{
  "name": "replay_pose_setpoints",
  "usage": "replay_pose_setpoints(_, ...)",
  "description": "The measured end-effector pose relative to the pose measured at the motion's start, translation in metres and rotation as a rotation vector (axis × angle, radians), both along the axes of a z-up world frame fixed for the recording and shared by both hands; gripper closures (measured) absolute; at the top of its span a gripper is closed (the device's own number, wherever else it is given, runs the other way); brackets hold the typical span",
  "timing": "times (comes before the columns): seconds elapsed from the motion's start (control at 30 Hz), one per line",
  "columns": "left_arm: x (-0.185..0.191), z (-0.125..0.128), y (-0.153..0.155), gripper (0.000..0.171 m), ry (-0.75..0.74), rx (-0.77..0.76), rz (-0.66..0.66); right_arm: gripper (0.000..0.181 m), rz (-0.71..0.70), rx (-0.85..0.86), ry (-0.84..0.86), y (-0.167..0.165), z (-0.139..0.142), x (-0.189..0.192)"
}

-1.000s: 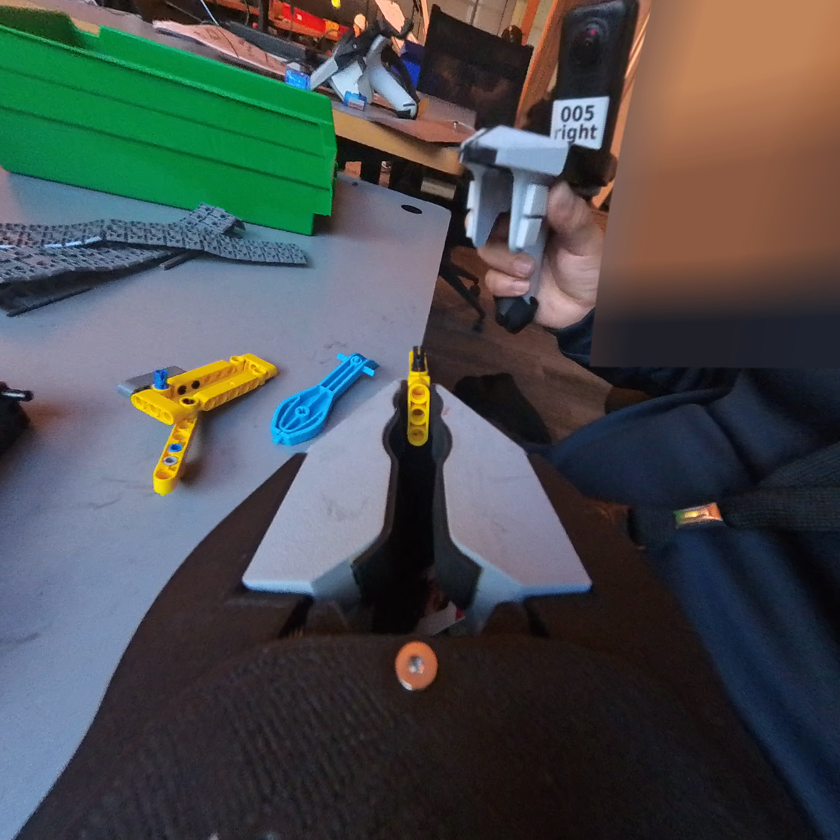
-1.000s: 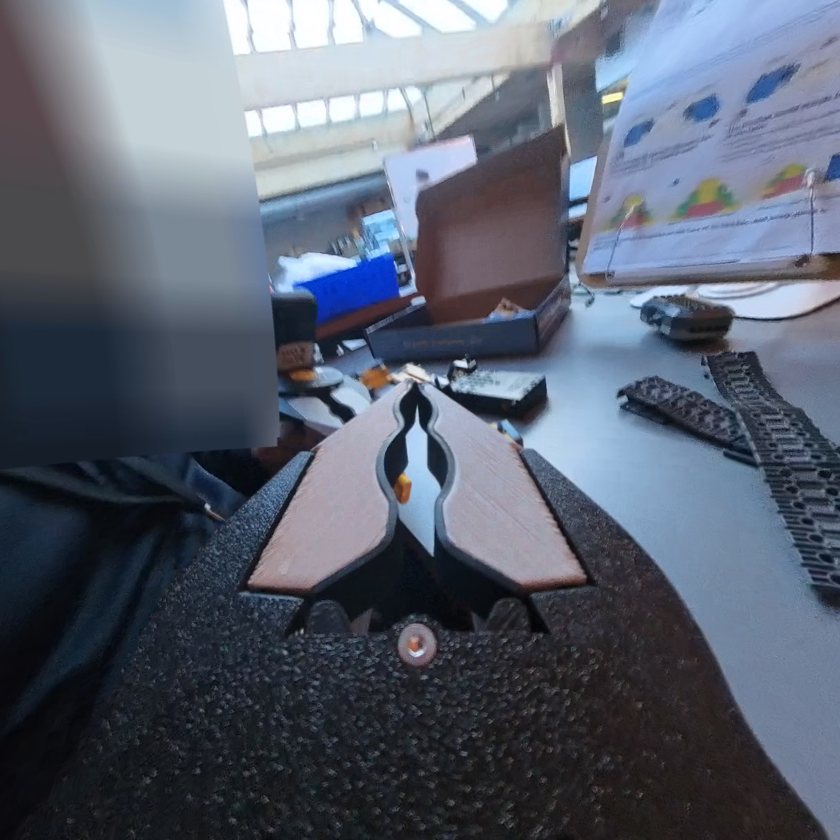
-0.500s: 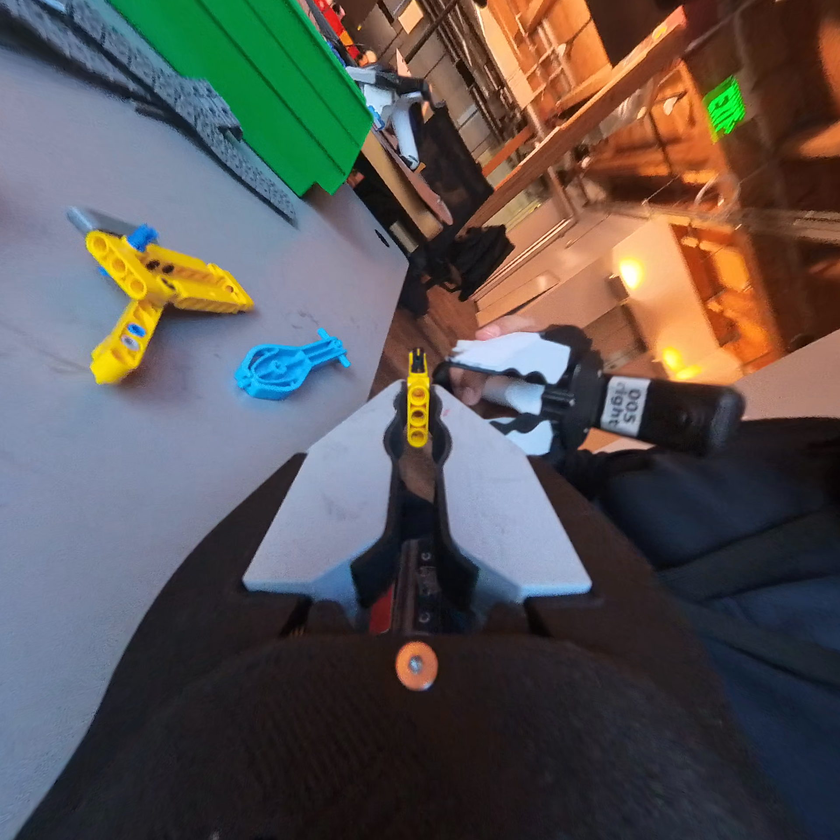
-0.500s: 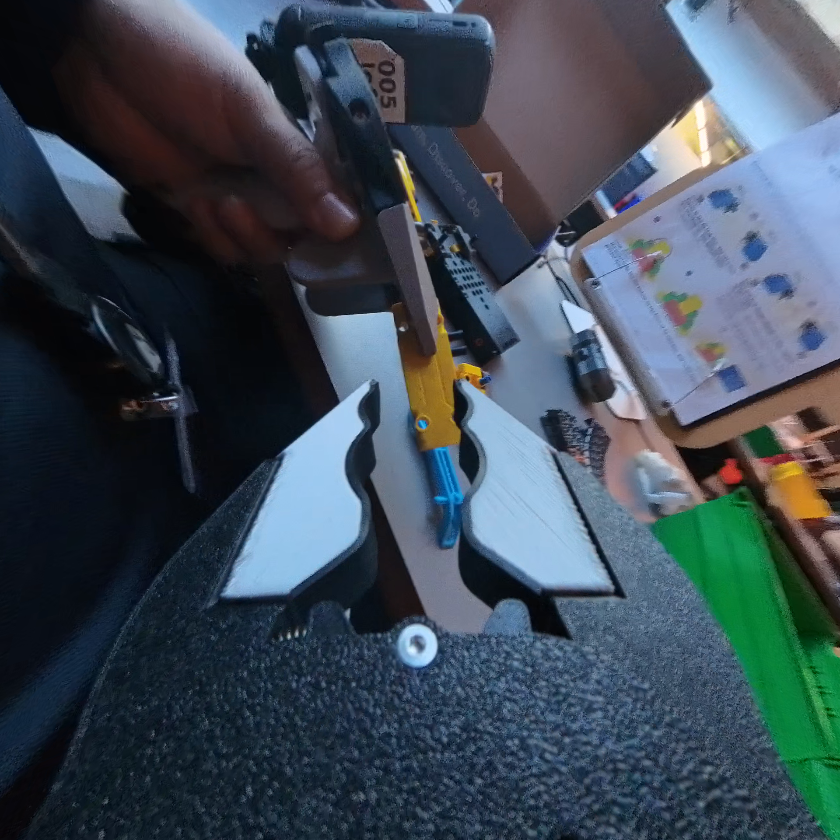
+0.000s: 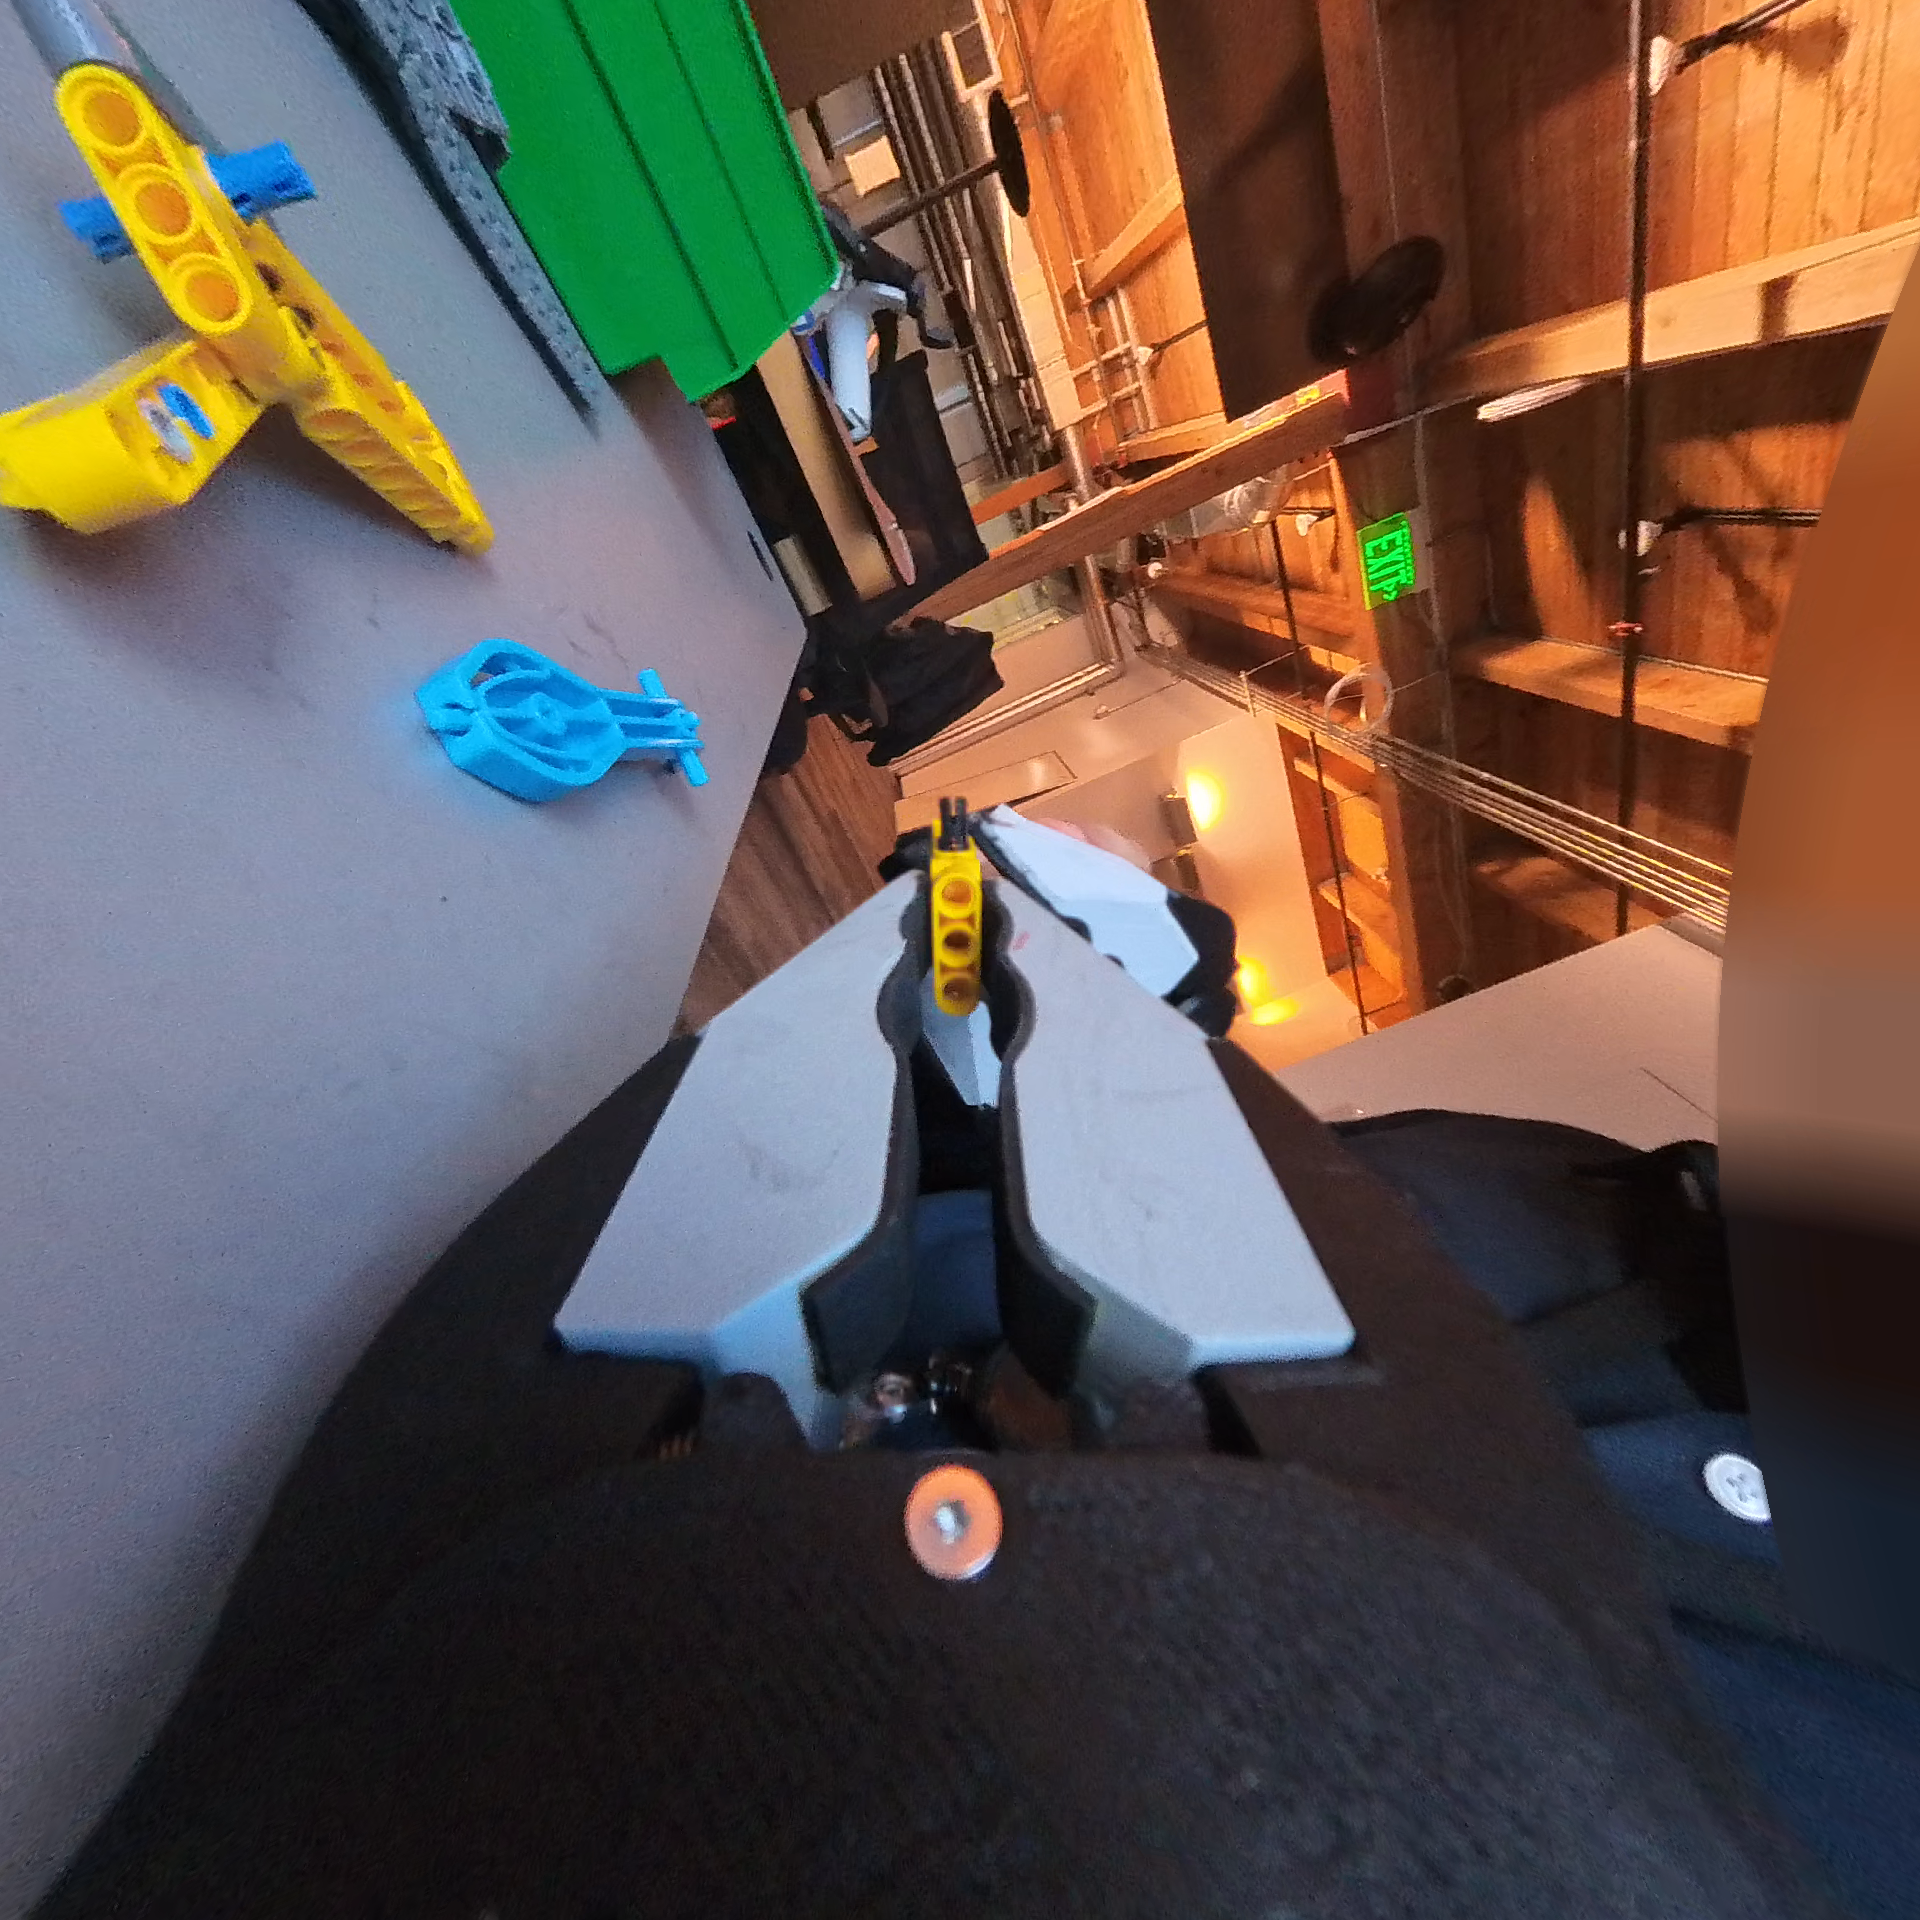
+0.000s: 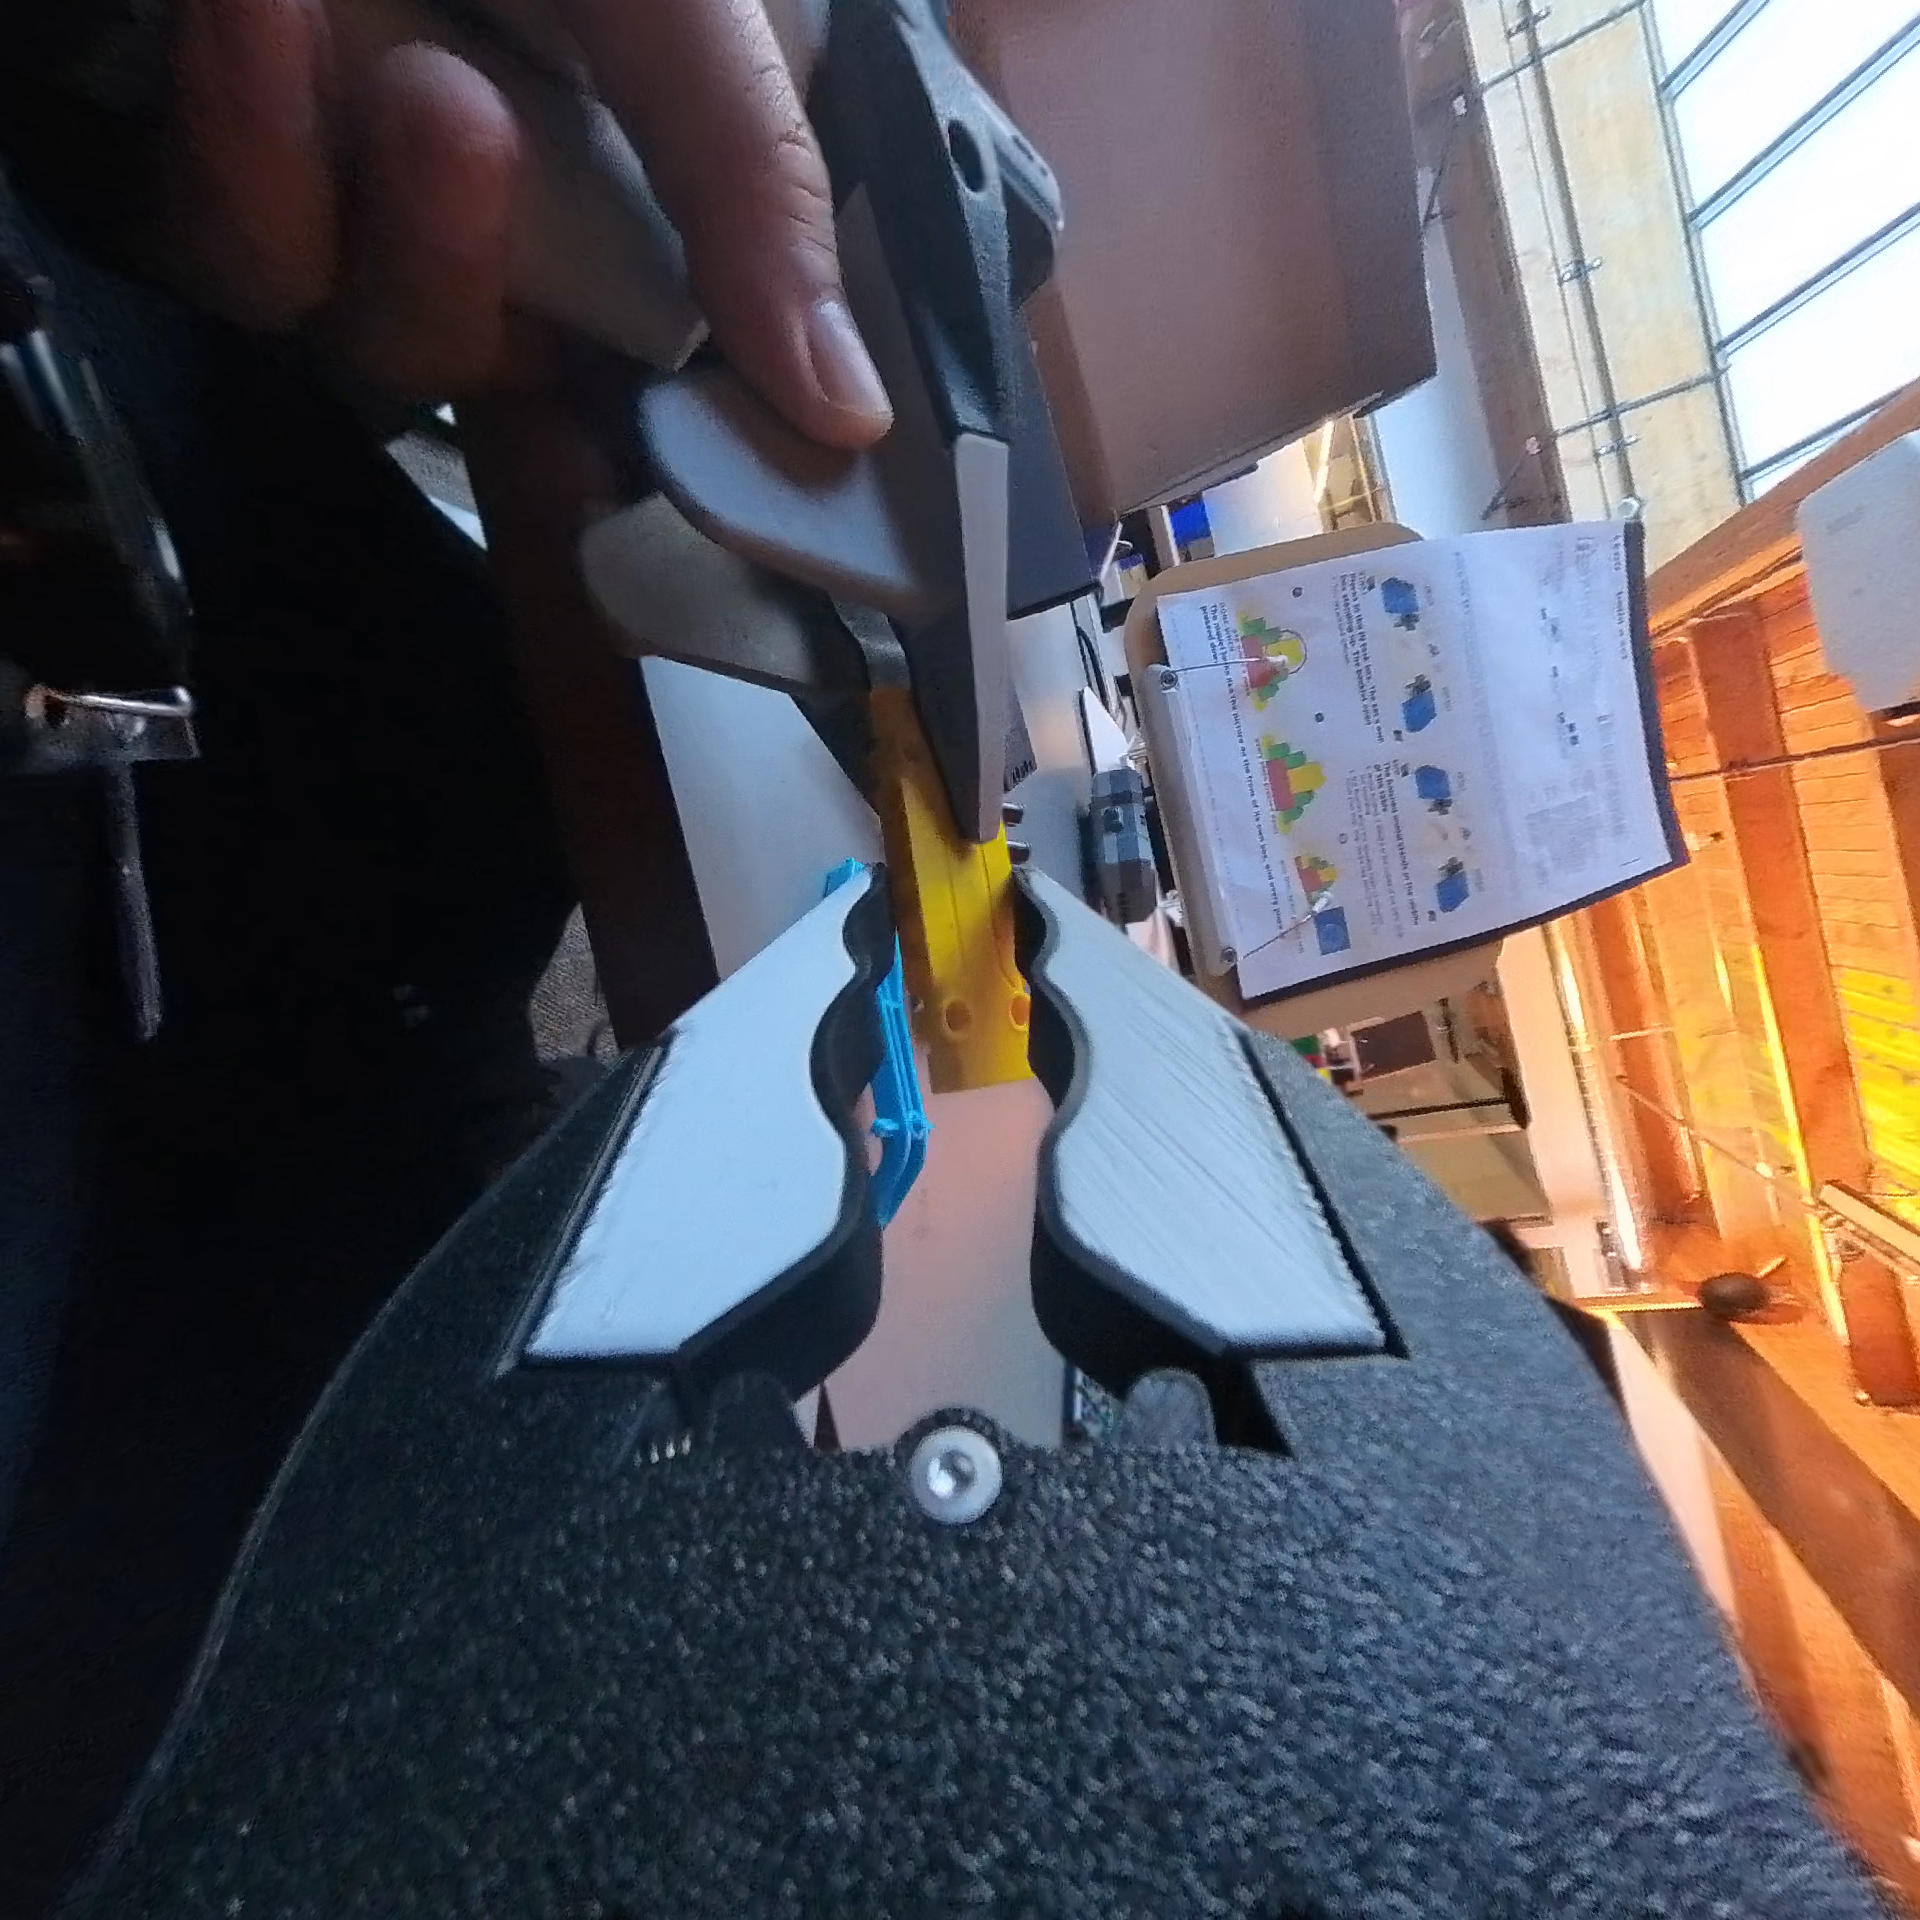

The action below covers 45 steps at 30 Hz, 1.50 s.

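On my feed both views are tilted hard and bowed at the edges by the wide lens. Warm orange lamplight glows off the wooden ceiling (image 5: 1558,312), while cool daylight from the windows (image 6: 1766,156) blows out white. The desk (image 5: 260,987) is evenly lit with soft shadows. The hand (image 6: 468,187) close to my right lens is dim and blurred.

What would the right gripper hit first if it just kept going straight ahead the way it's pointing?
Probably the yellow beam, which the left gripper holds right between the open right gripper fingertips. Depth is hard to judge, but it looks very close.
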<state>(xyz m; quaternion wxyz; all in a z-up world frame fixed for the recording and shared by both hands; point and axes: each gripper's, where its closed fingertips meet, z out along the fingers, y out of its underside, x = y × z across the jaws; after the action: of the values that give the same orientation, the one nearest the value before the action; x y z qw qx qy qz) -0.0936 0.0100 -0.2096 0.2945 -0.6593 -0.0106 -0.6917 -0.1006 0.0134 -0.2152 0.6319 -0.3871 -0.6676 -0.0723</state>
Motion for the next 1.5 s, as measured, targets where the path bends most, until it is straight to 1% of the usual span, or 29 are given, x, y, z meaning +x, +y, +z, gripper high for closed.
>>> replay_pose_setpoints(0.07, -0.001, 0.005, 0.0, 0.164, 0.011, 0.037, 0.006, 0.164, -0.014, -0.016, 0.042, 0.003, 0.007, 0.006)
replay_pose_setpoints(0.13, -0.005, 0.007, 0.004, 0.162, 0.103, 0.123, 0.026, 0.164, -0.053, -0.054, 0.092, 0.013, 0.015, 0.018)
replay_pose_setpoints(0.17, -0.007, 0.007, 0.006, 0.155, 0.174, 0.181, 0.029, 0.177, -0.075, -0.069, 0.123, 0.02, 0.02, 0.026)
replay_pose_setpoints(0.2, -0.008, 0.007, 0.009, 0.144, 0.272, 0.245, 0.021, 0.178, -0.099, -0.105, 0.154, 0.029, 0.023, 0.035)
replay_pose_setpoints(0.23, -0.01, 0.004, 0.012, 0.141, 0.392, 0.32, 0.006, 0.178, -0.128, -0.173, 0.176, 0.038, 0.023, 0.045)
replay_pose_setpoints(0.3, -0.018, -0.003, 0.023, 0.145, 0.621, 0.458, 0.005, 0.178, -0.172, -0.317, 0.232, 0.055, 0.02, 0.063)
replay_pose_setpoints(0.33, -0.02, 0.0, 0.029, 0.147, 0.666, 0.505, 0.01, 0.178, -0.173, -0.374, 0.271, 0.061, 0.019, 0.069)
replay_pose_setpoints(0.37, -0.02, 0.003, 0.032, 0.147, 0.681, 0.536, -0.008, 0.178, -0.169, -0.435, 0.304, 0.065, 0.018, 0.073)
replay_pose_setpoints(0.4, -0.018, 0.003, 0.036, 0.145, 0.716, 0.568, -0.035, 0.178, -0.168, -0.502, 0.335, 0.07, 0.016, 0.077)
replay_pose_setpoints(0.43, -0.017, -0.002, 0.04, 0.143, 0.788, 0.602, -0.073, 0.178, -0.165, -0.573, 0.37, 0.073, 0.016, 0.079)
replay_pose_setpoints(0.5, -0.015, -0.019, 0.047, 0.14, 0.966, 0.669, -0.177, 0.178, -0.141, -0.706, 0.447, 0.078, 0.017, 0.083)
replay_pose_setpoints(0.57, -0.01, -0.031, 0.052, 0.133, 1.113, 0.775, -0.257, 0.178, -0.131, -0.791, 0.51, 0.082, 0.018, 0.088)
replay_pose_setpoints(0.67, 0.003, -0.045, 0.051, 0.134, 1.215, 0.905, -0.395, 0.178, -0.118, -0.862, 0.556, 0.084, 0.015, 0.095)
replay_pose_setpoints(0.73, 0.007, -0.06, 0.048, 0.142, 1.254, 0.906, -0.505, 0.178, -0.108, -0.879, 0.575, 0.084, 0.015, 0.098)
replay_pose_setpoints(0.77, 0.01, -0.063, 0.05, 0.147, 1.256, 0.883, -0.52, 0.178, -0.105, -0.881, 0.581, 0.084, 0.016, 0.099)
replay_pose_setpoints(0.8, 0.011, -0.065, 0.051, 0.163, 1.25, 0.843, -0.54, 0.178, -0.102, -0.882, 0.584, 0.084, 0.017, 0.099)
replay_pose_setpoints(0.87, 0.012, -0.066, 0.053, 0.164, 1.216, 0.734, -0.56, 0.178, -0.095, -0.877, 0.588, 0.083, 0.019, 0.1)
replay_pose_setpoints(0.9, 0.012, -0.065, 0.058, 0.165, 1.194, 0.667, -0.539, 0.178, -0.091, -0.876, 0.59, 0.083, 0.02, 0.101)
replay_pose_setpoints(0.93, 0.014, -0.061, 0.06, 0.165, 1.12, 0.602, -0.516, 0.178, -0.083, -0.879, 0.592, 0.082, 0.021, 0.1)
replay_pose_setpoints(0.97, 0.019, -0.053, 0.058, 0.165, 0.981, 0.513, -0.506, 0.178, -0.071, -0.888, 0.594, 0.081, 0.023, 0.1)
replay_pose_setpoints(1.0, 0.023, -0.04, 0.055, 0.165, 0.809, 0.4, -0.502, 0.178, -0.055, -0.901, 0.597, 0.079, 0.024, 0.099)
replay_pose_setpoints(1.03, 0.025, -0.026, 0.055, 0.165, 0.635, 0.288, -0.495, 0.177, -0.042, -0.915, 0.602, 0.077, 0.026, 0.098)
replay_pose_setpoints(1.07, 0.024, -0.015, 0.056, 0.165, 0.493, 0.19, -0.485, 0.178, -0.03, -0.93, 0.609, 0.075, 0.027, 0.098)
replay_pose_setpoints(1.13, 0.019, -0.001, 0.058, 0.165, 0.304, 0.066, -0.478, 0.178, -0.001, -0.974, 0.627, 0.072, 0.03, 0.097)
replay_pose_setpoints(1.17, 0.018, 0.0, 0.057, 0.165, 0.259, 0.024, -0.477, 0.178, 0.016, -1.005, 0.639, 0.071, 0.032, 0.096)
replay_pose_setpoints(1.27, 0.02, 0.002, 0.052, 0.165, 0.192, -0.034, -0.481, 0.178, 0.075, -1.105, 0.691, 0.066, 0.037, 0.093)
replay_pose_setpoints(1.37, 0.023, 0.0, 0.052, 0.165, 0.184, -0.048, -0.471, 0.178, 0.093, -1.153, 0.72, 0.065, 0.038, 0.092)
replay_pose_setpoints(1.5, 0.025, 0.0, 0.05, 0.165, 0.17, -0.047, -0.473, 0.178, 0.089, -1.175, 0.729, 0.065, 0.037, 0.092)
